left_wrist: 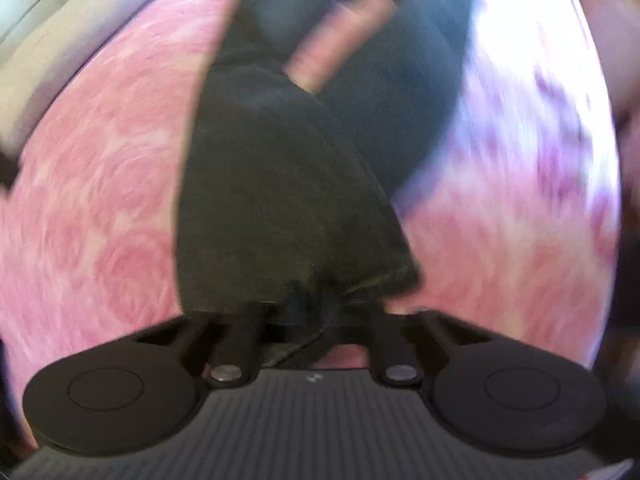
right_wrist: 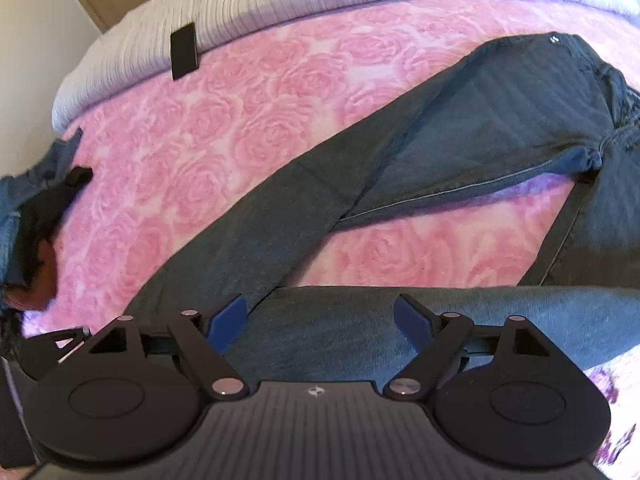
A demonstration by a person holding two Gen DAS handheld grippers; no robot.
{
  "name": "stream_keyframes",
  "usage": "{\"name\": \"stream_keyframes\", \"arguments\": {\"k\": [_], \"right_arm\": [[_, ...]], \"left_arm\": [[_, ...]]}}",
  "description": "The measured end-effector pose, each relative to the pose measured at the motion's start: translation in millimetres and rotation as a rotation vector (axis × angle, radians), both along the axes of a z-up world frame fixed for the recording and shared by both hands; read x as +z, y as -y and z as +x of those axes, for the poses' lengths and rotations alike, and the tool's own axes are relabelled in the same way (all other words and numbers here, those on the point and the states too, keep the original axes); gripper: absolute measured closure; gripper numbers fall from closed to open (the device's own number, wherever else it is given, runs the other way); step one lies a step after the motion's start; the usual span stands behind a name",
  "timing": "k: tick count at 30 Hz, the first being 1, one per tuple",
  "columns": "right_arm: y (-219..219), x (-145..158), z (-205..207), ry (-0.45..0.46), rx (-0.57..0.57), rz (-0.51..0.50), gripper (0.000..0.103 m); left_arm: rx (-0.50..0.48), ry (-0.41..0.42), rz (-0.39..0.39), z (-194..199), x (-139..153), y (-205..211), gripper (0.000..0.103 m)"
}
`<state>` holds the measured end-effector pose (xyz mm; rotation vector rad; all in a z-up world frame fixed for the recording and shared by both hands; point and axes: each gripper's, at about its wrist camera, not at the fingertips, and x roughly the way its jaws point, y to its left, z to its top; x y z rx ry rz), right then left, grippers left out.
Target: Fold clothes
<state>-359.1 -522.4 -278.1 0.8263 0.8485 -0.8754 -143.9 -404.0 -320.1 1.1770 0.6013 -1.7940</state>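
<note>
Dark grey jeans (right_wrist: 472, 136) lie spread on a pink rose-patterned blanket (right_wrist: 208, 128), one leg running diagonally toward the lower left, the other leg (right_wrist: 400, 324) lying across just under my right gripper. My right gripper (right_wrist: 320, 320) is open, its blue pads (right_wrist: 228, 316) apart above that leg, holding nothing. In the blurred left wrist view my left gripper (left_wrist: 308, 312) is shut on the hem of a jeans leg (left_wrist: 280, 200), which stretches away from it over the blanket (left_wrist: 100, 180).
A white ribbed cover (right_wrist: 240, 12) lies at the far side of the bed with a black tag (right_wrist: 183, 51) on it. Another blue denim garment (right_wrist: 28, 196) sits at the left edge. A purple-white patterned cloth (left_wrist: 532, 92) lies right of the jeans.
</note>
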Motion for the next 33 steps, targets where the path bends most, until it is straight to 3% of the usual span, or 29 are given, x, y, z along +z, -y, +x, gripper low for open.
{"name": "stream_keyframes", "arguments": {"k": [3, 5, 7, 8, 9, 12, 15, 19, 23, 25, 26, 28, 31, 33], "right_arm": [[8.6, -1.3, 2.9, -0.042, 0.025, -0.02, 0.019], [14.8, -1.8, 1.5, -0.055, 0.03, -0.034, 0.017], [20.7, -3.1, 0.3, -0.064, 0.033, -0.044, 0.017], [23.5, -4.6, -0.1, -0.066, 0.031, -0.043, 0.017], [25.8, -5.9, 0.6, -0.068, 0.032, -0.042, 0.017], [28.3, -11.8, 3.4, -0.087, 0.057, -0.033, 0.016], [27.3, -19.1, 7.2, -0.106, 0.109, -0.03, 0.015], [28.1, -30.3, 8.1, -0.146, 0.178, -0.028, 0.015], [41.3, -36.1, -3.1, -0.156, 0.193, -0.012, 0.015], [50.4, -40.5, -8.5, -0.159, 0.194, 0.003, 0.015], [54.4, -44.5, -10.7, -0.161, 0.193, 0.021, 0.015], [60.4, -53.3, -15.7, -0.164, 0.184, 0.063, 0.016], [50.9, -47.4, -33.1, -0.173, 0.152, 0.061, 0.02], [32.8, -32.3, -52.8, -0.159, 0.098, 0.06, 0.02]], "left_arm": [[0.415, -0.406, 0.019, 86.9, 35.9, 19.5, 0.101], [0.771, -0.587, -0.025, 156.7, 48.0, 28.5, 0.098], [1.026, -0.595, -0.058, 205.2, 45.2, 32.7, 0.093], [1.091, -0.583, -0.049, 220.5, 41.1, 34.4, 0.084], [1.139, -0.564, -0.039, 233.3, 37.2, 35.8, 0.068], [1.074, -0.468, 0.013, 227.1, 31.0, 35.7, 0.059], [0.924, -0.401, 0.1, 193.1, 19.6, 31.9, 0.052], [0.763, -0.469, 0.237, 135.9, -10.3, 30.1, 0.04], [0.679, -0.495, 0.323, 96.6, -43.1, 38.3, 0.04], [0.649, -0.502, 0.304, 88.2, -51.4, 42.7, 0.052], [0.617, -0.51, 0.276, 84.5, -48.3, 42.5, 0.085], [0.495, -0.544, 0.195, 75.0, -23.3, 34.4, 0.091], [0.298, -0.589, 0.085, 60.9, 15.4, 20.9, 0.092], [0.108, -0.616, 0.082, 51.4, 44.1, 5.4, 0.092]]}}
